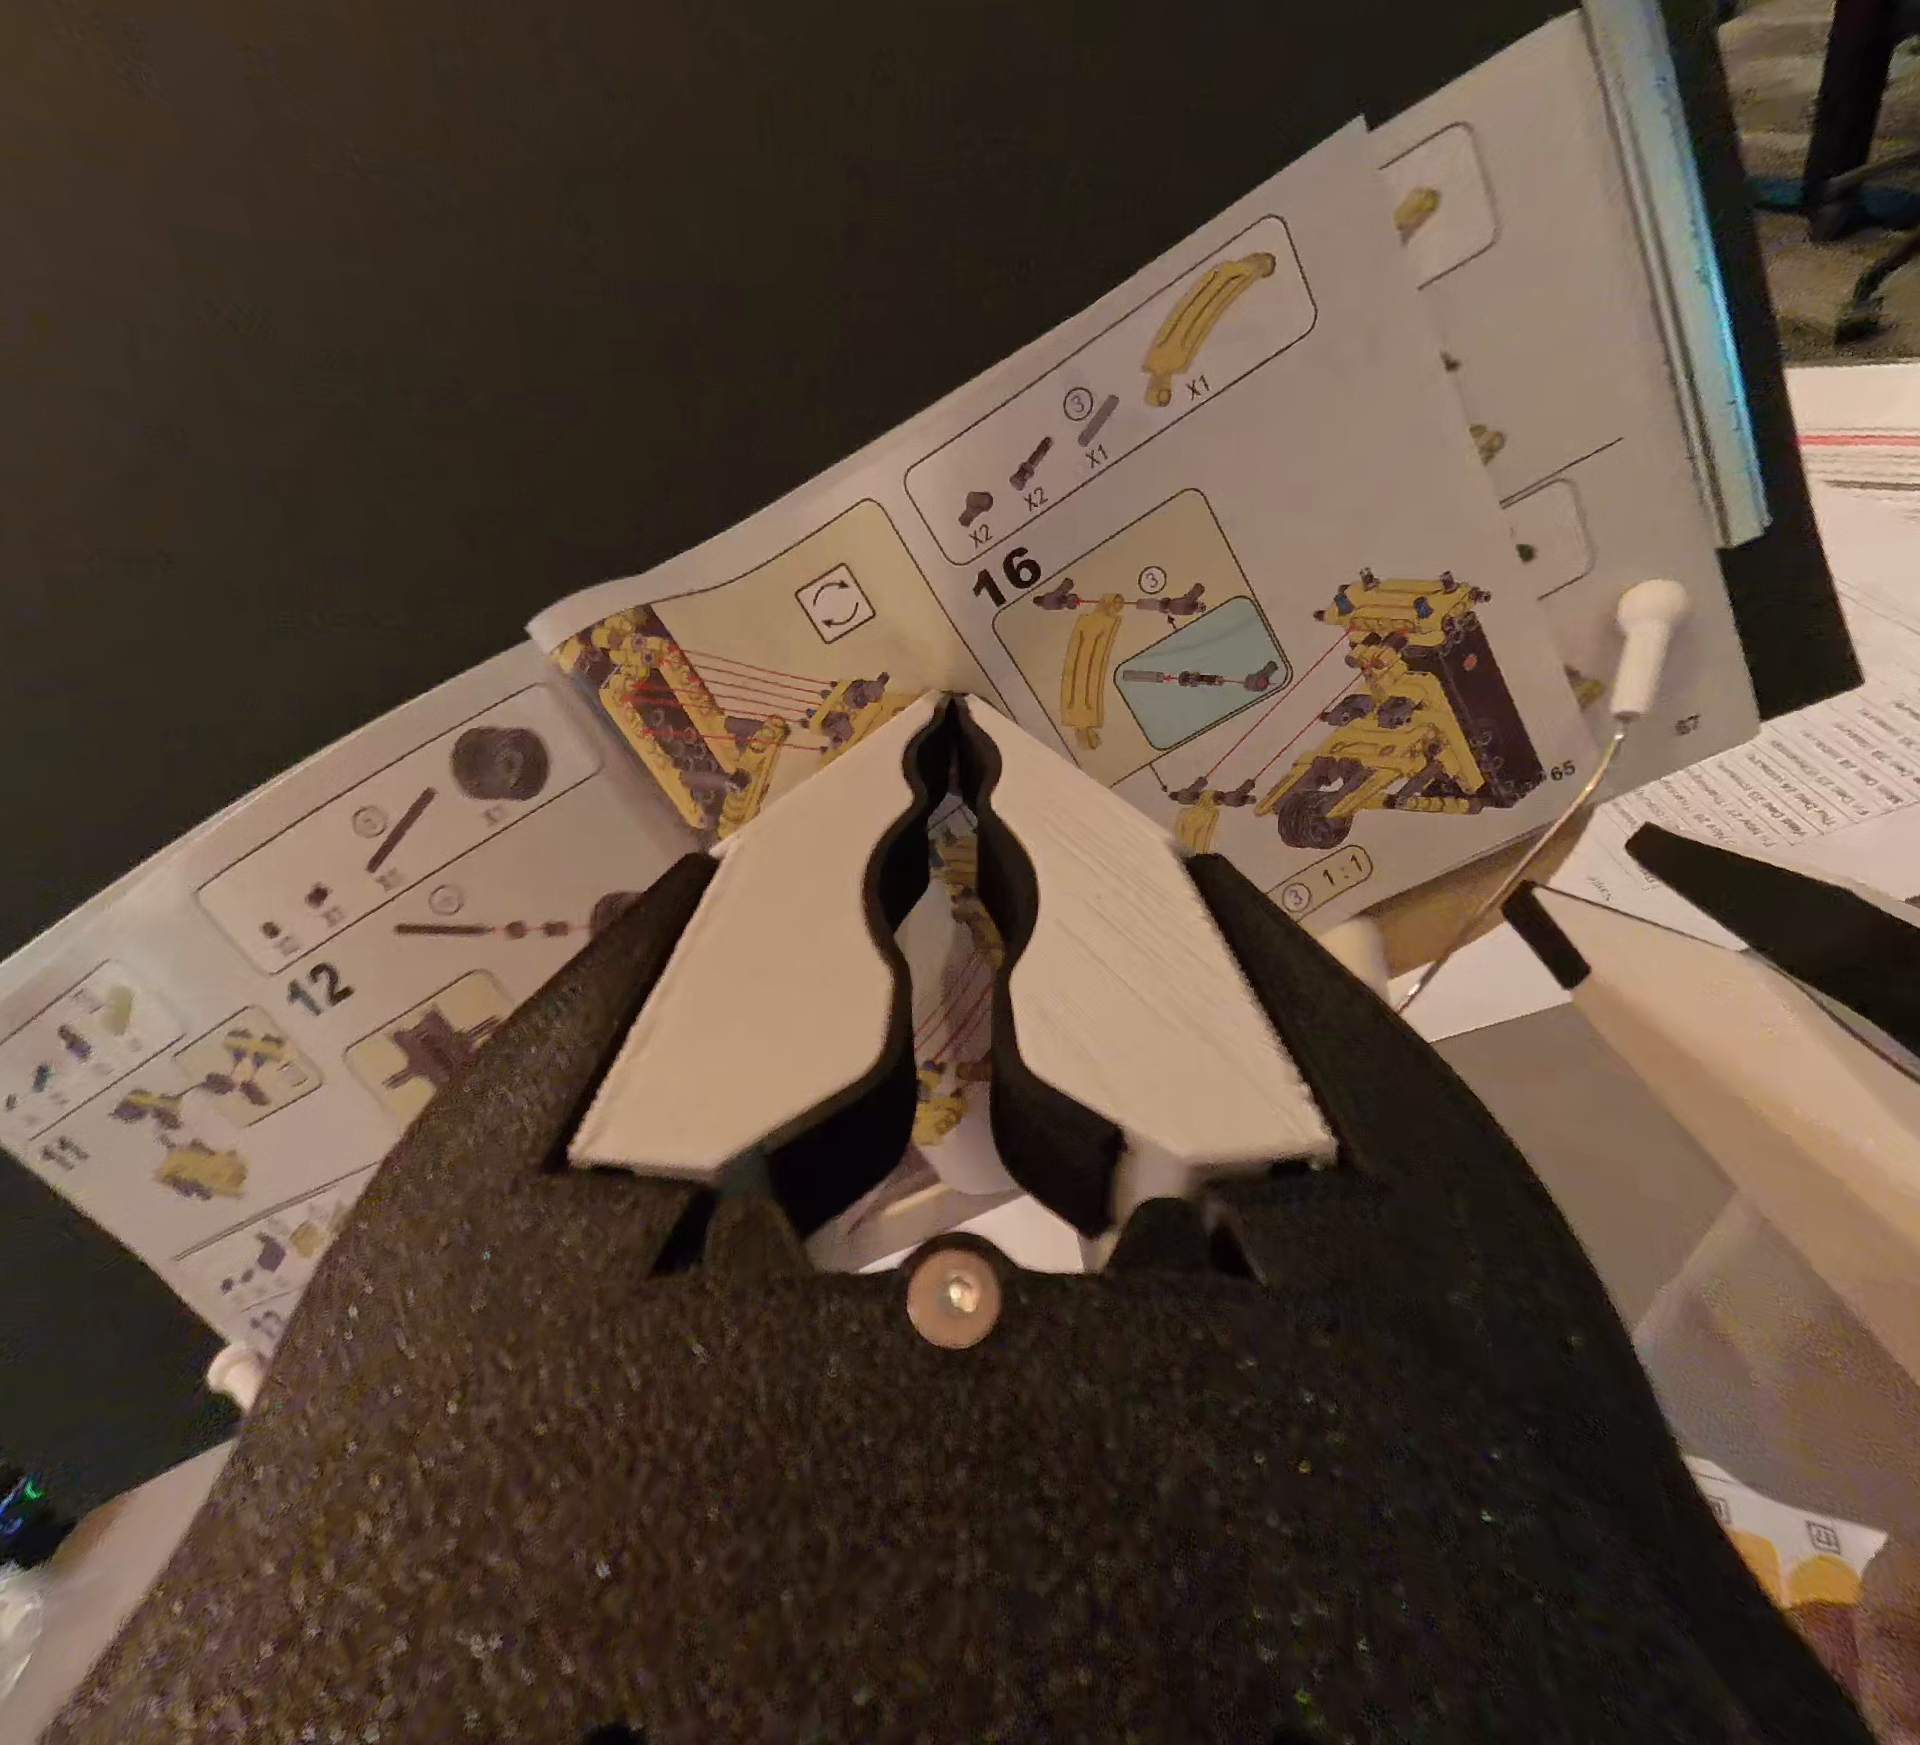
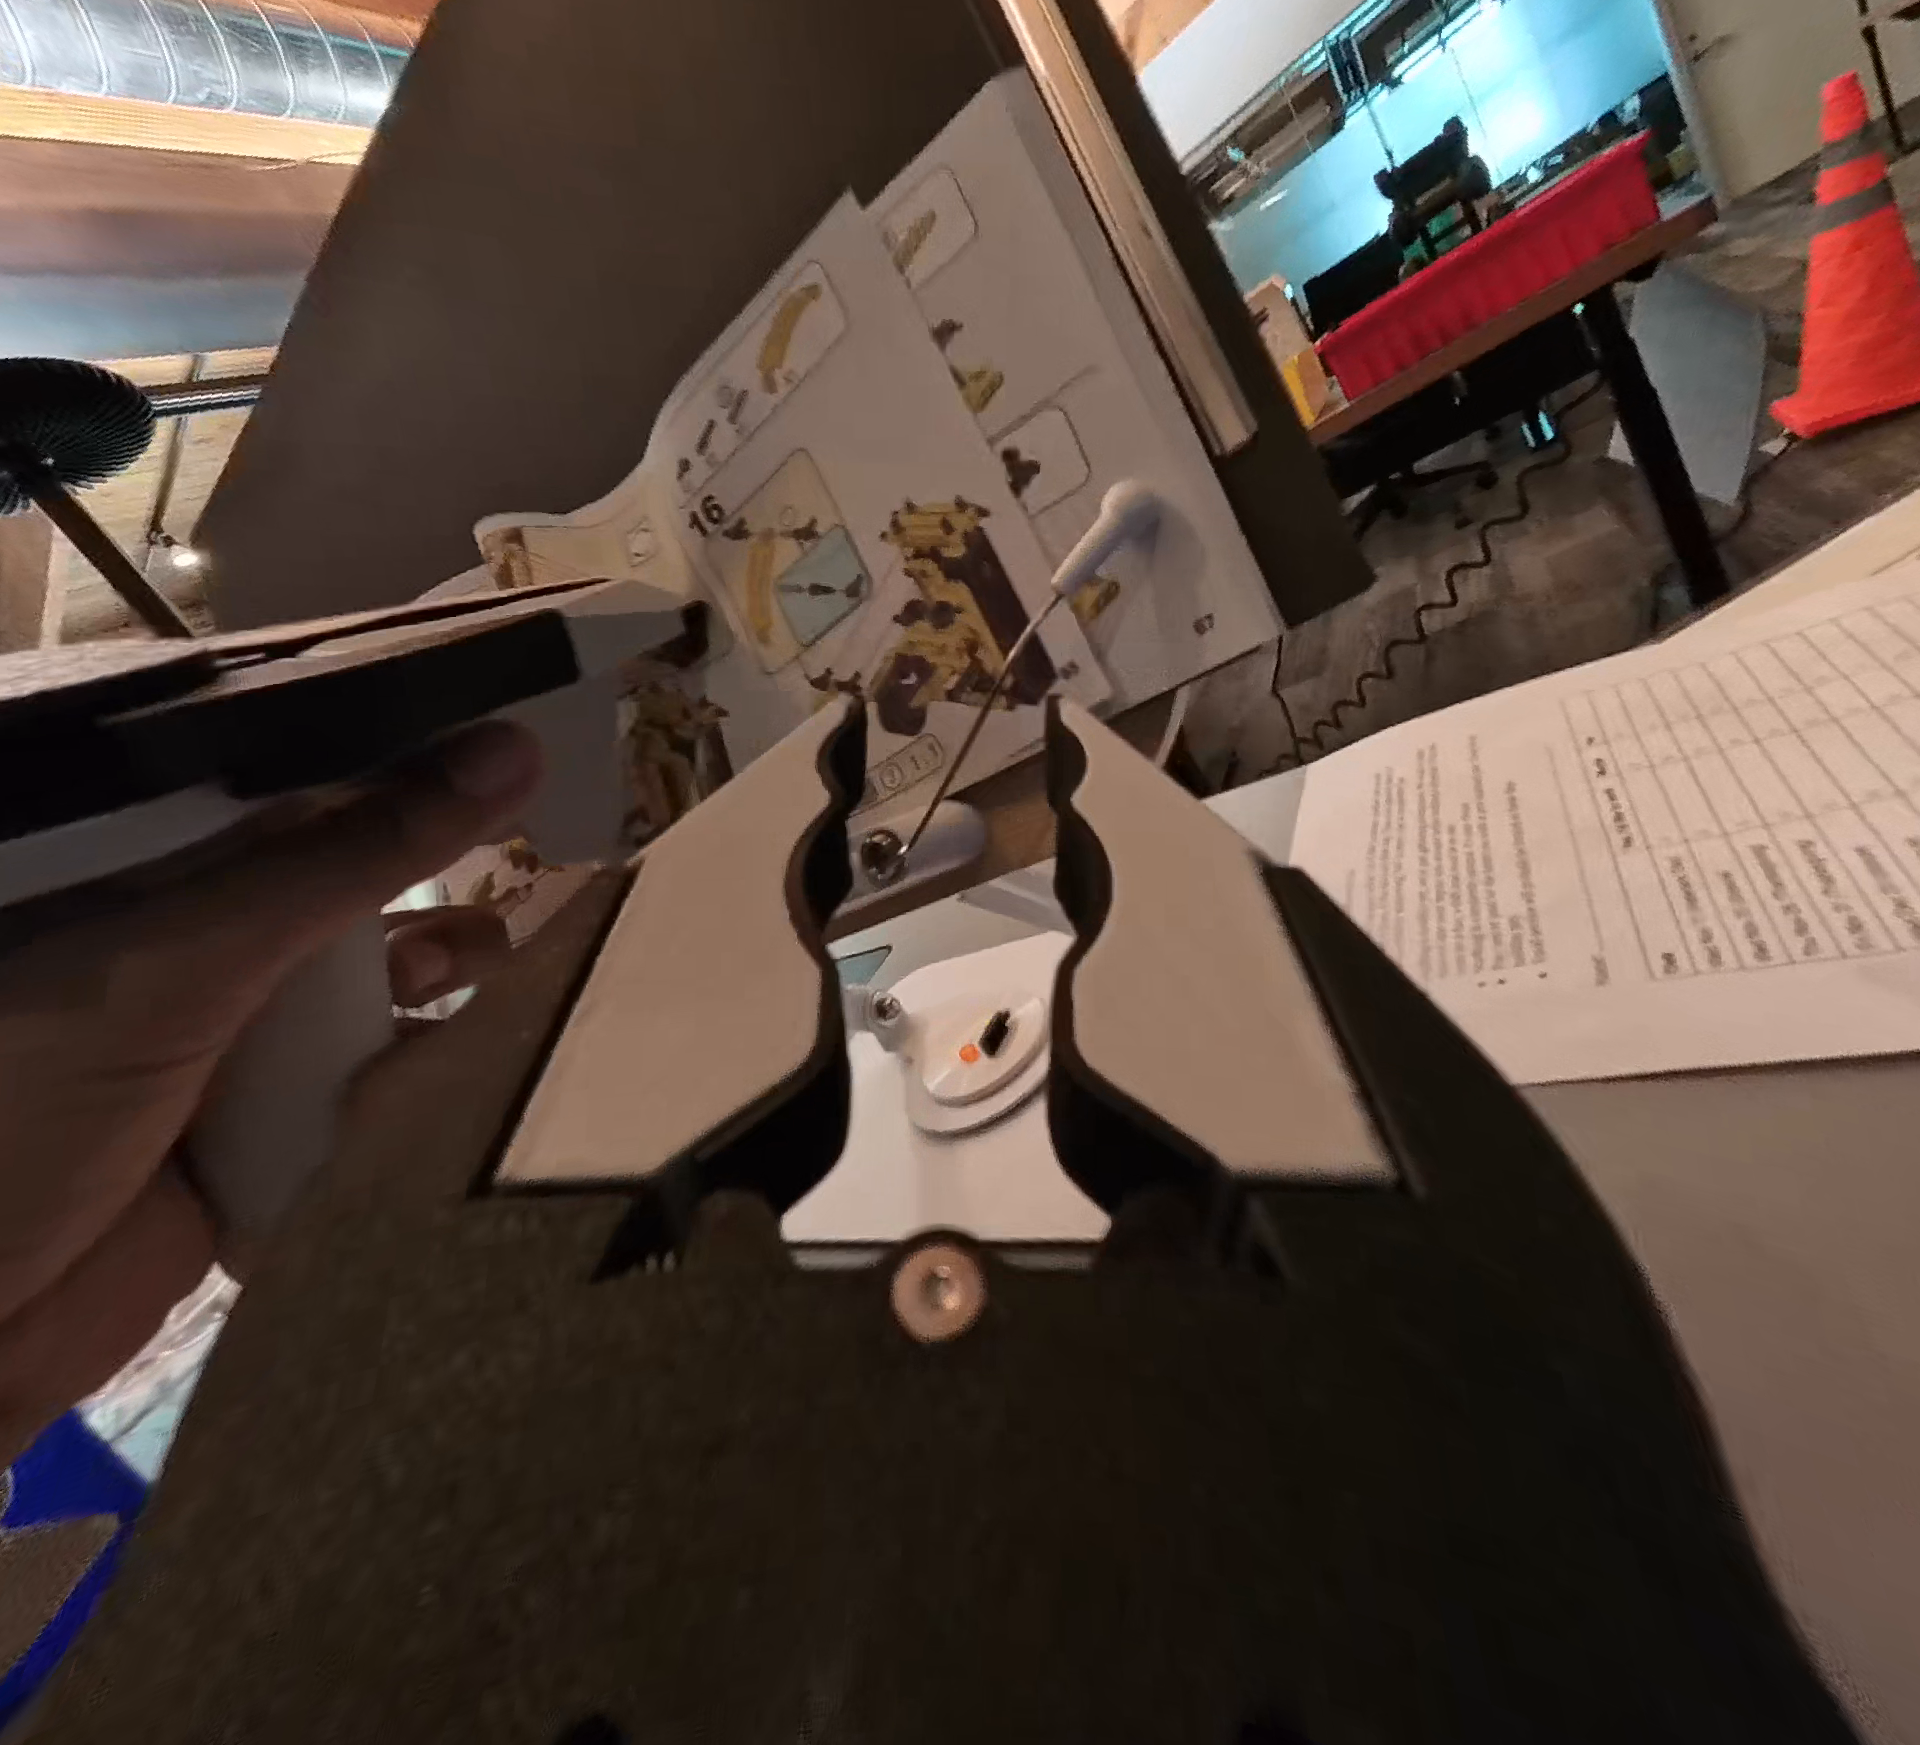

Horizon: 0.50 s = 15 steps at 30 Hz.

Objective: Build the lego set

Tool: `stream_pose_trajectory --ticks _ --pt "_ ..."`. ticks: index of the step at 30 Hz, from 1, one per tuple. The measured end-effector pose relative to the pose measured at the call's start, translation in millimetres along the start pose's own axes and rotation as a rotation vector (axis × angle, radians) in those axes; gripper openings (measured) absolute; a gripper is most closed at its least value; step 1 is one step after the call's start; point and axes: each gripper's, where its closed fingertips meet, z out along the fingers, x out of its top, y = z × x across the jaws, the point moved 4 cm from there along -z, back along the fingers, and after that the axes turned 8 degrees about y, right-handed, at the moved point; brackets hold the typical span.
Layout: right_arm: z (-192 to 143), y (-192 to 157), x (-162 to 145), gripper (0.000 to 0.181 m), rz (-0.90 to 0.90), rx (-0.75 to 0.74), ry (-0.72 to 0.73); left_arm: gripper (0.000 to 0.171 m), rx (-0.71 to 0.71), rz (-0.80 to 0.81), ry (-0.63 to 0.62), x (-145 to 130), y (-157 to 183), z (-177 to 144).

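Observation:
An open instruction booklet [image 1: 1195, 552] with pictures of a yellow brick vehicle stands on a stand against a dark panel; it also shows in the right wrist view [image 2: 831, 469]. My left gripper [image 1: 954, 708] is shut, its tips pinching a curled page near the booklet's fold. In the right wrist view it comes in from the left [image 2: 623, 656], held by a hand [image 2: 260, 916]. My right gripper [image 2: 954, 719] is open and empty, just in front of the booklet's lower right corner. It shows at the right of the left wrist view [image 1: 1621, 885]. A wire page-holder arm with a white tip [image 2: 1127, 511] rests on the right-hand pages.
The dark panel [image 1: 623, 241] rises behind the booklet. Printed sheets [image 2: 1662, 812] lie on the table to the right. A white round base [image 2: 977, 1061] sits below the right gripper. Farther off are a red bin [image 2: 1486, 293] on a table and an orange cone [image 2: 1849, 261]. Across from one pair of fingers to the other is roughly 10 centimetres.

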Motion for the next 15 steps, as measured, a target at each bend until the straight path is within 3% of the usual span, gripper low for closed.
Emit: stream_pose_trajectory --ticks 6,15 --pt "3.9 -5.0 -12.0 0.034 -0.017 -0.004 -0.046 0.000 0.056 -0.025 0.021 -5.3 -31.8 -18.9" --pt "0.4 1.9 -0.2 0.032 -0.060 -0.029 -0.006 0.000 0.054 -0.253 0.054 -25.3 -102.1 -72.4"
